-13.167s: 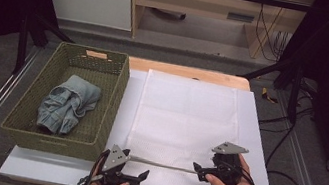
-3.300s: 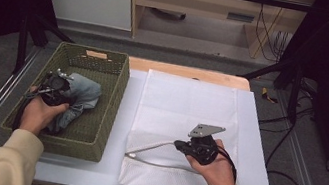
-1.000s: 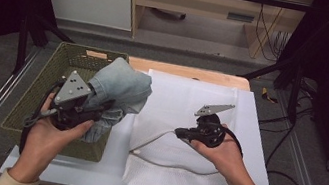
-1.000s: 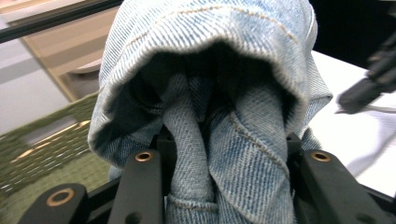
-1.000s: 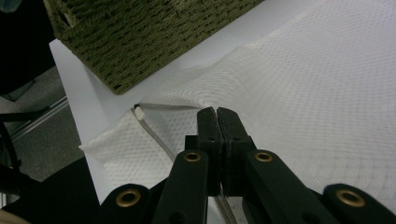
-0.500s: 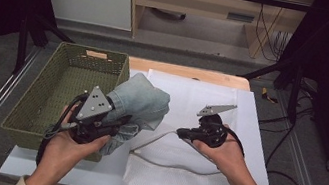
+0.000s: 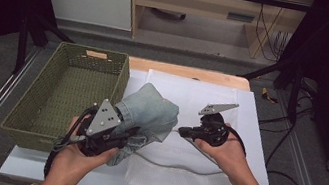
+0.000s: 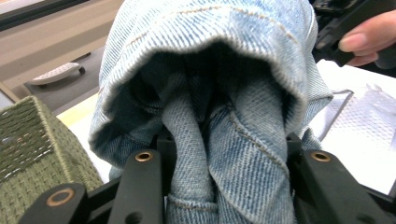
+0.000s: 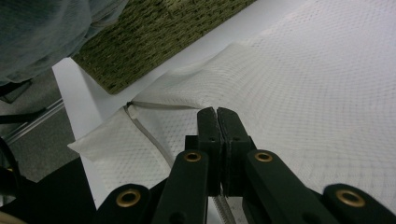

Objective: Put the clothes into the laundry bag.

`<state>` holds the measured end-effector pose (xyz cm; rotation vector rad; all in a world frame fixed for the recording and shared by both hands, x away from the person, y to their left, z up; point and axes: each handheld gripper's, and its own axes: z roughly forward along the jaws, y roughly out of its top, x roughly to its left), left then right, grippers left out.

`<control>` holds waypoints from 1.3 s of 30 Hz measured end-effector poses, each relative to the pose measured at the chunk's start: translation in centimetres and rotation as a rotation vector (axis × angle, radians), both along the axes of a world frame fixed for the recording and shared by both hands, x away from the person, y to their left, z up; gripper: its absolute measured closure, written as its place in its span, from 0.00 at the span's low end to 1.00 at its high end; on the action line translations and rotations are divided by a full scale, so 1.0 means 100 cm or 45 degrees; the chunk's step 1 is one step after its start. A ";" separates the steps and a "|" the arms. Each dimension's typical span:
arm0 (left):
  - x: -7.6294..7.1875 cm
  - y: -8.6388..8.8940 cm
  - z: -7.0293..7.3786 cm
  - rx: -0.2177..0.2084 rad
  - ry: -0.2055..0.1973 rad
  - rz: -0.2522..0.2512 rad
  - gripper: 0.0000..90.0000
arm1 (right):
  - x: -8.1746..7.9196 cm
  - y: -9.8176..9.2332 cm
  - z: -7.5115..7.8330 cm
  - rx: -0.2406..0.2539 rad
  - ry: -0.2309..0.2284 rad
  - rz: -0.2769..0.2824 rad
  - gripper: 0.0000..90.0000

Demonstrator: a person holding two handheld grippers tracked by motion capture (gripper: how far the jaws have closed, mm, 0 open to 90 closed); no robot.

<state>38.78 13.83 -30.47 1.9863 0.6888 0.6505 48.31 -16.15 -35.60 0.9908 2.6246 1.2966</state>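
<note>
Two grippers work here: the left gripper [image 7: 117,138] clamps a bunched pale-blue denim garment [image 7: 149,112] just right of the green woven basket [image 7: 69,91]; the right gripper [image 9: 217,116], jaws pressed together, pinches the white mesh laundry bag's [image 7: 210,110] zipper edge.

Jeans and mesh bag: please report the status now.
Left gripper shut on jeans, off the basket. Right gripper shut on mesh bag edge. Nothing in the way.
</note>
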 end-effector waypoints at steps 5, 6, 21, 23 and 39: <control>0.001 0.000 -0.002 -0.007 0.005 0.003 0.64 | 0.000 0.000 0.000 -0.009 -0.002 -0.012 0.99; 0.002 0.000 -0.003 -0.008 0.009 0.005 0.64 | 0.000 0.000 0.001 -0.012 -0.007 -0.015 0.99; -0.013 -0.018 -0.011 -0.009 0.047 -0.096 0.64 | 0.006 0.002 0.004 -0.024 -0.007 -0.023 0.99; -0.016 -0.026 -0.013 -0.005 0.059 -0.130 0.64 | 0.006 0.001 0.003 -0.022 -0.011 -0.021 0.99; -0.025 -0.054 -0.031 -0.006 0.128 -0.273 0.64 | 0.016 -0.007 0.007 0.001 -0.009 -0.043 0.99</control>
